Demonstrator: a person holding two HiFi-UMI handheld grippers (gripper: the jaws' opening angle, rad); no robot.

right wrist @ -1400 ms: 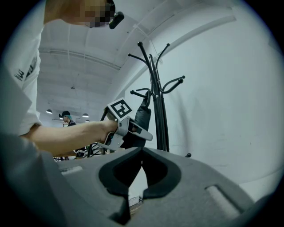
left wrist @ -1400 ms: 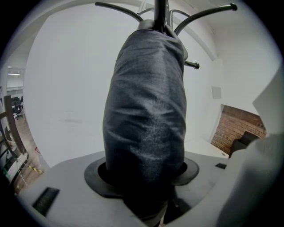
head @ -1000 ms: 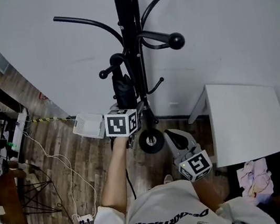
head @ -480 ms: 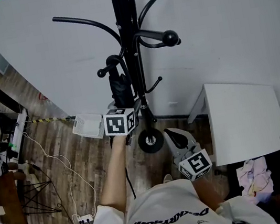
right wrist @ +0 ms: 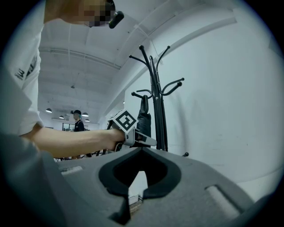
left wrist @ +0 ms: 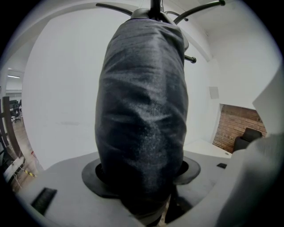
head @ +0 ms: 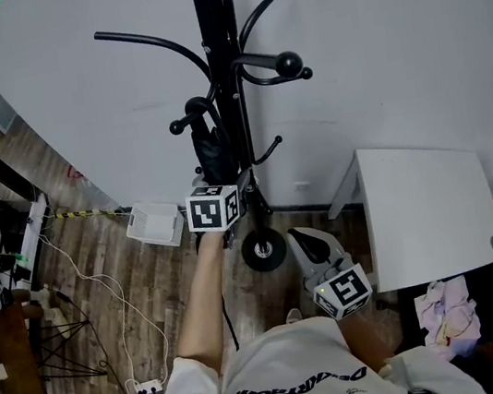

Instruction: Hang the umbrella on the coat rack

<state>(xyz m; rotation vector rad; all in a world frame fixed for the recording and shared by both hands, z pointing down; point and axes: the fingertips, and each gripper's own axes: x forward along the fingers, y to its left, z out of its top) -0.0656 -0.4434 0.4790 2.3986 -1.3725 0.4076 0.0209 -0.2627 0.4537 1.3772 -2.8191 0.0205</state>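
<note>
**A:** Head view first. Where is the umbrella?

**B:** I am seeing the umbrella point(head: 215, 153) hanging against the rack point(head: 221, 55), with its top at a low hook just left of the pole. My left gripper point(head: 220, 196) is reaching up to its lower end. My right gripper point(head: 308, 239) is idling lower in the picture, well apart from it.

**A:** Is anything differing from a second ago?

**B:** Very little. The umbrella is sitting at the same hook and both grippers are keeping about their places. Only the whole picture is sliding slightly leftward.

**A:** And the left gripper view?

**B:** Dark fabric point(left wrist: 142, 119) is filling the gap. The jaws are opening wide around the umbrella, though the cloth is still touching both pads.

**A:** How is it going to handle?

**B:** I am judging it light, soft outside over a stiff core, and rather slick. I would be taking it mid-body, where the folded ribs give the pads something firm, not by loose cloth.

**A:** Right gripper view?

**B:** Its jaws are standing only narrowly apart, with nothing between them. Beyond them I am seeing the left gripper point(right wrist: 141, 138) at the umbrella, beside the rack point(right wrist: 156, 102).
</note>
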